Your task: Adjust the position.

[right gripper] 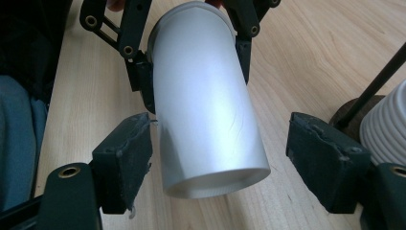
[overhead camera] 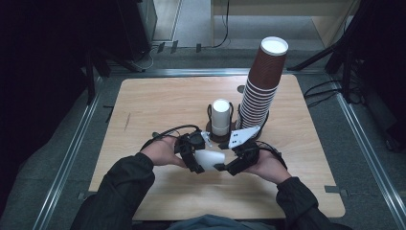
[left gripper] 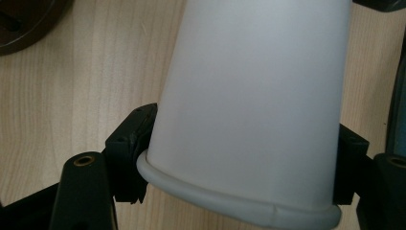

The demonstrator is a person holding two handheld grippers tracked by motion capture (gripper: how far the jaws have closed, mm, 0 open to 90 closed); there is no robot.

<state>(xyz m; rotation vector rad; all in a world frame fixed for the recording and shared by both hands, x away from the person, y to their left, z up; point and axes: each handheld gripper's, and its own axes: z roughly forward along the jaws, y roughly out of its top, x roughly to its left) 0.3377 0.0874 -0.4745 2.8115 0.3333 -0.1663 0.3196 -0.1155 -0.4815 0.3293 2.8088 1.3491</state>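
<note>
A white paper cup (overhead camera: 209,159) lies on its side just above the wooden table (overhead camera: 158,105), held between both hands. My left gripper (overhead camera: 194,160) is shut on it close to the rolled rim; in the left gripper view the cup (left gripper: 253,105) sits squeezed between the two black pads (left gripper: 131,143). My right gripper (overhead camera: 226,166) stands open around the cup's base end. In the right gripper view the cup (right gripper: 206,110) points its base at the camera, the left pad (right gripper: 124,163) lies close to it, and the right pad (right gripper: 325,160) stays well apart.
A tall, leaning stack of brown cups (overhead camera: 261,81) rises right of centre. Beside it a white cup stack (overhead camera: 220,116) stands in a dark holder. Its ribbed side (right gripper: 385,129) appears at the right edge of the right gripper view. The table's left half is bare wood.
</note>
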